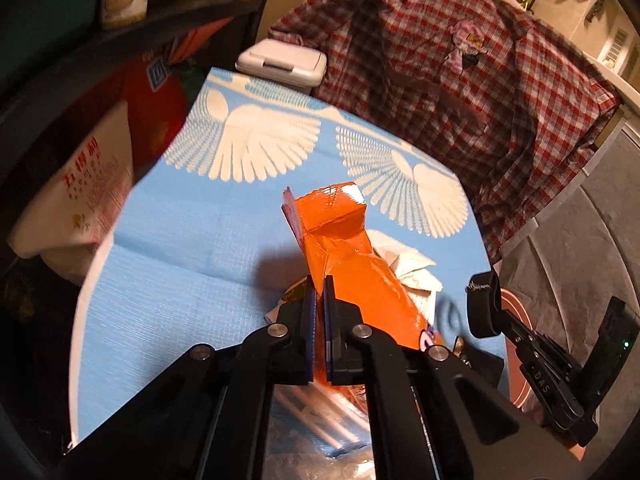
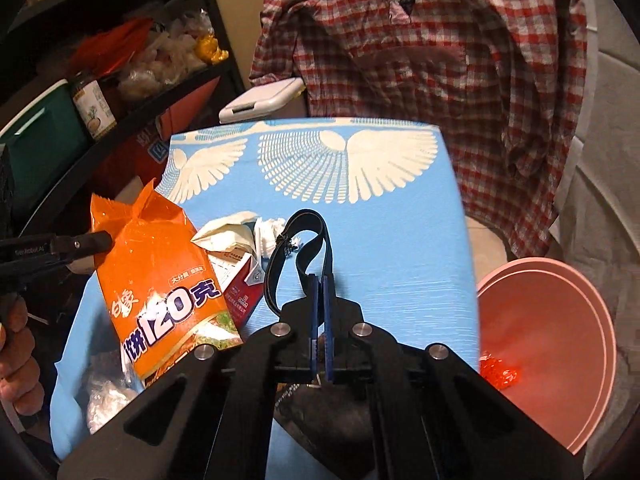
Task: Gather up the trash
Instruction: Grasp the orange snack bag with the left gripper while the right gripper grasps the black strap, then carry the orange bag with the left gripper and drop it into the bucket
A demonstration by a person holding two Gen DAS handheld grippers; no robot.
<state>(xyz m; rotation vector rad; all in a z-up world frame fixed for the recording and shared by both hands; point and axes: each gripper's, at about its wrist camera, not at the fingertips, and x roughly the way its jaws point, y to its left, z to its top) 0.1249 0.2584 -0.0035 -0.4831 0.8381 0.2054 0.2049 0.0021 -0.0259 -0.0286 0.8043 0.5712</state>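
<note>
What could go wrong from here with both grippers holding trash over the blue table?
The left gripper pinches only a thin edge of the orange snack bag, so the slick film might slip out. The right gripper holds a dark strap whose loop dangles and could snag the crumpled paper or the red-and-white carton. The pink bin sits off the table's right edge, so a short carry could drop trash beside it.

A red and white checked shirt (image 2: 420, 60) hangs behind the worktop (image 2: 400, 240), which has a blue cloth with white wings on it. A small white box with a lid (image 1: 280, 64) sits at the far edge. Dark shelves (image 2: 120, 52) on the left hold a jar (image 2: 94, 108) and bags.
</note>
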